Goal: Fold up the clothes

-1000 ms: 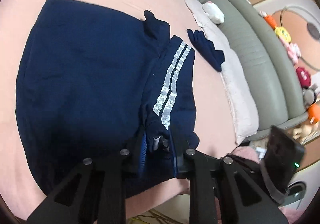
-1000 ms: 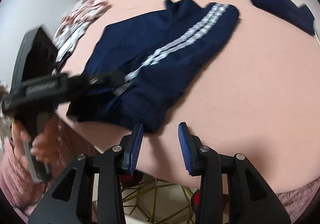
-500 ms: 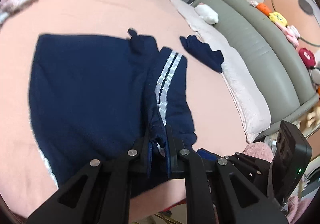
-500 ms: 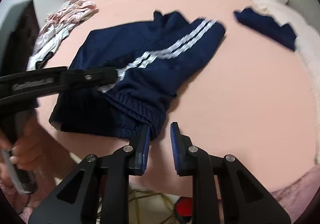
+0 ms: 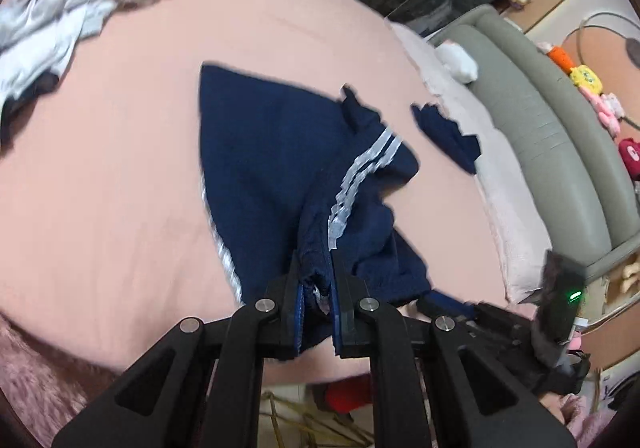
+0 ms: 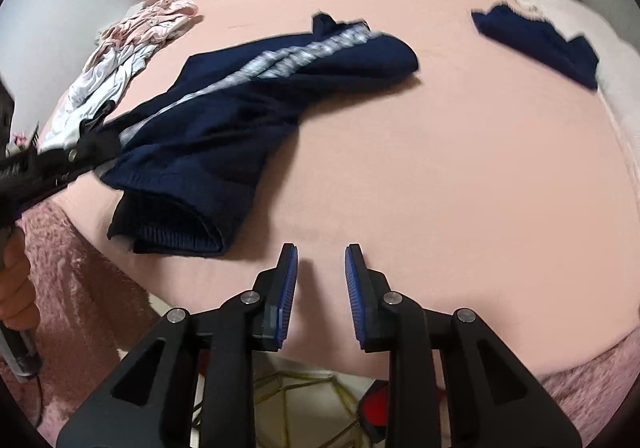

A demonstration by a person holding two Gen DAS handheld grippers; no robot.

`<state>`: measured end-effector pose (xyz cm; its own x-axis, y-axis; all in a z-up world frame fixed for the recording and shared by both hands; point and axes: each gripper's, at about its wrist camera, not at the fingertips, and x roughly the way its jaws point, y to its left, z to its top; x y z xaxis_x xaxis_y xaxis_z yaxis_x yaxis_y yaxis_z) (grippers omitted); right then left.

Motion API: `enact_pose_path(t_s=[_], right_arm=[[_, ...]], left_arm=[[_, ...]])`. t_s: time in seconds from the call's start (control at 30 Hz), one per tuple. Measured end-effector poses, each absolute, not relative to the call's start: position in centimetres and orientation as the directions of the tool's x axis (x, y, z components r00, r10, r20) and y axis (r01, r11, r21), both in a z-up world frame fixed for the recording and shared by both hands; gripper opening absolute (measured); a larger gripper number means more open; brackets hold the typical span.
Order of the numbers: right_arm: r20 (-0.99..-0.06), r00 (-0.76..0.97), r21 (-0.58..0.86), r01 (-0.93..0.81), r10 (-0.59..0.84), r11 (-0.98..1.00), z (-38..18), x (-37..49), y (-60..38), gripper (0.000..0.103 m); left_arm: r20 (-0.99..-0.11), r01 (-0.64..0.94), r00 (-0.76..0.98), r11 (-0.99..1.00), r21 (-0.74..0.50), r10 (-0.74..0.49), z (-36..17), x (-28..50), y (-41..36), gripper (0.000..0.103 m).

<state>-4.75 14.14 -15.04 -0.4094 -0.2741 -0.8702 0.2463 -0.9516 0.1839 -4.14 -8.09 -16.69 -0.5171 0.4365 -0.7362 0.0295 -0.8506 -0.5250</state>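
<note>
The left gripper (image 5: 316,280) is clamped tight on the navy garment (image 5: 276,167), its jaws pinching a bunched edge right where the two white stripes (image 5: 360,171) run down into the grip. From those jaws the cloth rises off the pink bedsheet (image 5: 120,187) and fans out ahead, the broad navy panel spreading away to the left of the tongs and the striped part trailing ahead and to the right.

Over on the right gripper (image 6: 321,280), the blue-padded jaws have just been opening a little and now stand narrowly apart with nothing between them, only bare sheet below. The garment's dark ribbed hem (image 6: 172,232) lies just ahead and to the left of its fingertips, close but not touching.

In the right wrist view the left gripper (image 6: 60,163) comes in from the far left edge, gripping the striped edge, a hand (image 6: 16,288) wrapped round its handle lower down.

A smaller navy piece (image 6: 536,43) lies well apart, far ahead and to the right of the right tongs, by the pale blanket (image 6: 600,47). A heap of pink and white clothes (image 6: 128,47) sits far ahead on the left, beyond the garment.
</note>
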Motion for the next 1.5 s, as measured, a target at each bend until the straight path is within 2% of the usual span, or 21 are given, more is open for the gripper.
enact_pose_path(t_s=[0.07, 0.17, 0.27, 0.37, 0.47, 0.57, 0.7, 0.83, 0.97, 1.1, 1.27, 1.4, 1.5], right_arm=[[-0.859, -0.405, 0.229, 0.242, -0.313, -0.943, -14.6, -4.5, 14.8, 0.025], [-0.801, -0.460, 0.263, 0.306, -0.384, -0.915, -12.1, -4.2, 14.2, 0.032], [-0.784, -0.476, 0.226, 0.379, -0.398, -0.898, -11.2, -4.5, 11.5, 0.035], [-0.818, -0.453, 0.166, 0.408, -0.356, -0.898, -12.5, -5.3, 9.6, 0.035], [-0.902, -0.377, 0.061, 0.373, -0.211, -0.926, -16.1, -6.5, 9.0, 0.034], [-0.901, -0.358, 0.125, 0.330, -0.246, -0.936, -16.8, -6.3, 10.9, 0.038], [-0.885, -0.388, 0.138, 0.310, -0.258, -0.941, -15.4, -6.2, 12.5, 0.040], [-0.847, -0.379, 0.259, 0.318, -0.373, -0.912, -14.4, -6.4, 13.9, 0.042], [-0.859, -0.327, 0.280, 0.346, -0.395, -0.895, -15.9, -7.0, 12.3, 0.042], [-0.887, -0.324, 0.209, 0.351, -0.328, -0.913, -17.4, -6.7, 11.7, 0.041], [-0.903, -0.340, 0.141, 0.339, -0.261, -0.930, -16.9, -5.8, 12.3, 0.043], [-0.876, -0.390, 0.164, 0.310, -0.283, -0.936, -15.3, -5.5, 13.6, 0.043], [-0.874, -0.394, 0.162, 0.314, -0.284, -0.935, -15.4, -5.7, 13.8, 0.043]], left_arm=[[-0.762, 0.039, -0.491, -0.863, -0.503, 0.422, -17.5, -4.1, -7.8, 0.011], [-0.749, 0.039, -0.512, -0.859, -0.510, 0.421, -17.2, -3.9, -8.3, 0.011], [-0.728, 0.033, -0.546, -0.857, -0.514, 0.415, -16.3, -3.6, -9.1, 0.011], [-0.757, 0.062, -0.527, -0.870, -0.488, 0.387, -16.9, -3.4, -8.8, 0.011], [-0.810, 0.110, -0.444, -0.874, -0.473, 0.382, -19.1, -3.8, -8.3, 0.011], [-0.836, 0.134, -0.393, -0.875, -0.465, 0.384, -20.5, -4.2, -8.2, 0.015], [-0.810, 0.137, -0.421, -0.855, -0.501, 0.407, -19.2, -4.2, -9.4, 0.032], [-0.758, 0.140, -0.486, -0.818, -0.558, 0.435, -18.1, -4.3, -10.7, 0.032], [-0.729, 0.111, -0.512, -0.807, -0.580, 0.454, -17.5, -4.8, -10.3, 0.032], [-0.845, 0.157, -0.372, -0.871, -0.466, 0.384, -20.6, -5.5, -9.2, 0.033], [-0.828, 0.170, -0.390, -0.852, -0.495, 0.403, -19.9, -5.2, -9.9, 0.033], [-0.788, 0.106, -0.452, -0.852, -0.513, 0.418, -18.4, -5.0, -9.2, 0.032], [-0.834, 0.099, -0.396, -0.884, -0.456, 0.385, -19.3, -5.6, -8.4, 0.032]])
